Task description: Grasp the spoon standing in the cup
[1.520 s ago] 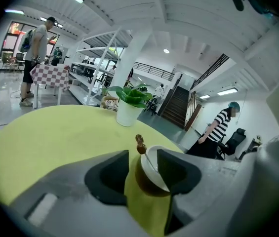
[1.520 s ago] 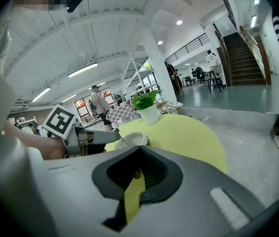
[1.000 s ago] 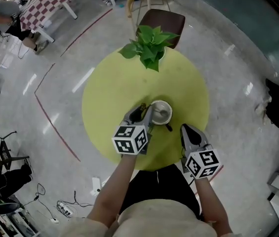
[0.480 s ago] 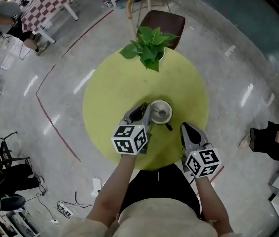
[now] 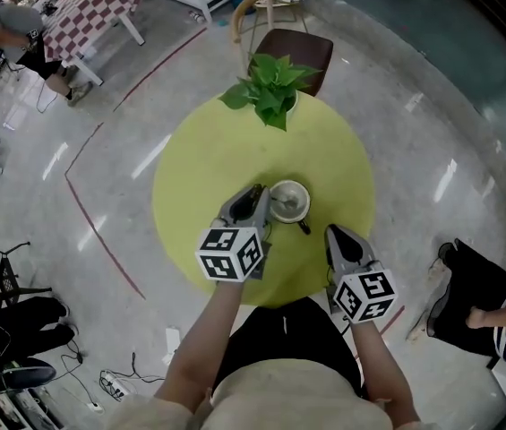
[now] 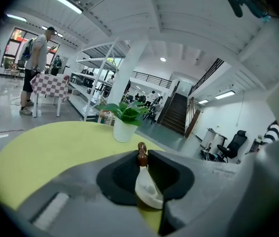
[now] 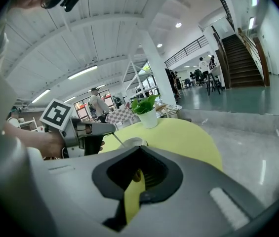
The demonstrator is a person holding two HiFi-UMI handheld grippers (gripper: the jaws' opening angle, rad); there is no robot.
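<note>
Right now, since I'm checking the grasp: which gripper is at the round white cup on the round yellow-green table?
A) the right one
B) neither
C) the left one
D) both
C: the left gripper has its jaws closed on the thin metal spoon right beside the cup, while the right gripper hangs apart from it, near the table edge.

Open office hall with staircase (image 6: pixel 176 113), shelving (image 6: pixel 96 69), office chair (image 6: pixel 233 145).

Thin-handled metal spoon (image 7: pixel 118 138): bowl hidden inside white round cup (image 5: pixel 306 200); handle too thin to trace in head view (left tool (image 5: pixel 261 195) overlaps it). Round yellow-green worktop (image 5: pixel 208 159): near rim partly covered by the person's forearms (image 5: pixel 206 330).
</note>
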